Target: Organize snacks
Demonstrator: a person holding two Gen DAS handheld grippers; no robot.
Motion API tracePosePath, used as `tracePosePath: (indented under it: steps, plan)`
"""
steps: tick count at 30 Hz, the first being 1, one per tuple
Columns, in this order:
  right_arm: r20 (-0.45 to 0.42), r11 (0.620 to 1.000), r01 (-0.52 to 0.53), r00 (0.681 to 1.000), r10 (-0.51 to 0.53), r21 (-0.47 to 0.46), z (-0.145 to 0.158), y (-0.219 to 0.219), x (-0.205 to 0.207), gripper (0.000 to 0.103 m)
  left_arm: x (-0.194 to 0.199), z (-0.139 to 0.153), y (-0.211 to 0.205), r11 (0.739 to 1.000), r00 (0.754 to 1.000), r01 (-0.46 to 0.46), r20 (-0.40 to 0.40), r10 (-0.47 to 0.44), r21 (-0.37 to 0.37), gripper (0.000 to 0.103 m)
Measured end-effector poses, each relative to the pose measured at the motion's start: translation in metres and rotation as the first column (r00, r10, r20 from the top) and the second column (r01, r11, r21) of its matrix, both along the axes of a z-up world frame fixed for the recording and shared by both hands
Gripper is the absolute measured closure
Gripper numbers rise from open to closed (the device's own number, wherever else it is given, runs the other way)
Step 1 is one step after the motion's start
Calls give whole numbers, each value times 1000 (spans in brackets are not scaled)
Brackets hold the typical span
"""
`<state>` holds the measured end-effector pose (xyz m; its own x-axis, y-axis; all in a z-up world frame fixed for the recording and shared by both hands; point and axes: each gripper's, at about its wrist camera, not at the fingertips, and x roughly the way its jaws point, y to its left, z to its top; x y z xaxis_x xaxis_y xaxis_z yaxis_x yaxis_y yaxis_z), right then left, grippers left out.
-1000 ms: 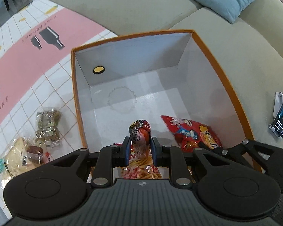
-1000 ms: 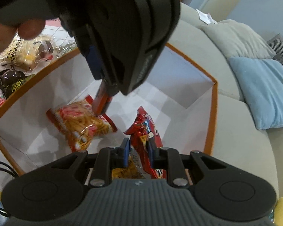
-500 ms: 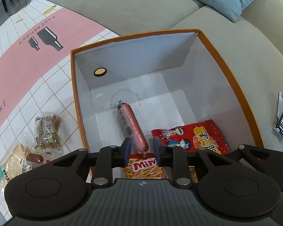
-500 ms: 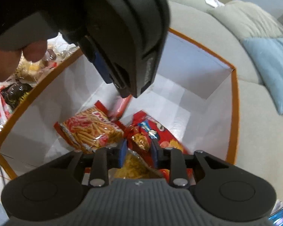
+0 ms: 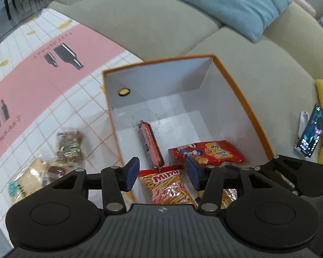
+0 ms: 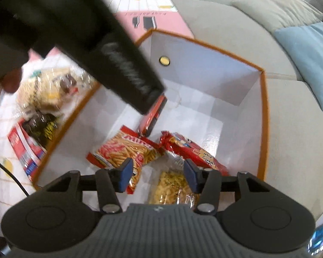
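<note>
Blue pads of the left gripper [image 5: 162, 175] stand wide apart and are opening further, with nothing pressed between them; below the gap lies a red-edged clear bag of thin golden sticks [image 5: 168, 187], lettered "Mimi". The right gripper [image 6: 158, 175] hangs over the same box, its jaws also parting and empty, above a clear packet of pale yellow curls [image 6: 174, 190] on the box floor. Just beyond, the stick bag touches a glossy red cartoon-printed packet [image 6: 193, 150], both flat on the white bottom. Past them a slim red sausage [image 5: 150, 144] in shiny film lies lengthwise, one crimped end touching the stick bag, the other pointing toward the far wall. All four sit inside the orange-rimmed white box [image 5: 243, 99], crowded at its near end. Left of the box, on the tiled mat [image 5: 32, 86], several clear-wrapped snacks [image 5: 69, 144] lie outside. Further off are the grey sofa [image 5: 140, 21] and a blue cushion [image 5: 232, 2].
</note>
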<state>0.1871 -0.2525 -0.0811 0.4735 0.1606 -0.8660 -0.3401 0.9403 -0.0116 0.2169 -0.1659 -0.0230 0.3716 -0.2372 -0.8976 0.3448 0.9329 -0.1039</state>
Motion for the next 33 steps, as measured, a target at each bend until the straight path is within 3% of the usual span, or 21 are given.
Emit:
tracePosePath:
  steps: [4,9,16,22,25,33]
  plan:
    - [89,997,62,994,-65,36,24,3,-17,50,-22,24,20,999,997,-36,70,38,-35,43]
    - [219,980,143,961,-171,137,49,15,-46,48,-55,46,52,993,977,-100,181,110,-61,41]
    - [269,947,162,933,-239,276,62,42,-75,48,-94,53,103,982,949,-161,257,182,-99,37]
    - [273,942,132,936,-220,308,49,74,-89,47,-119,41,149,969,937,-230,250,244,-87,33]
    - [283,950,84,944,-172,300,43,91,-95,40,-129,29,169,960,934,-268,222,280,-84,31]
    - [256,969,-56,967,-7,241,15,132,-99,38,-141,-15,205,956,950,-289,105,292,-46,31]
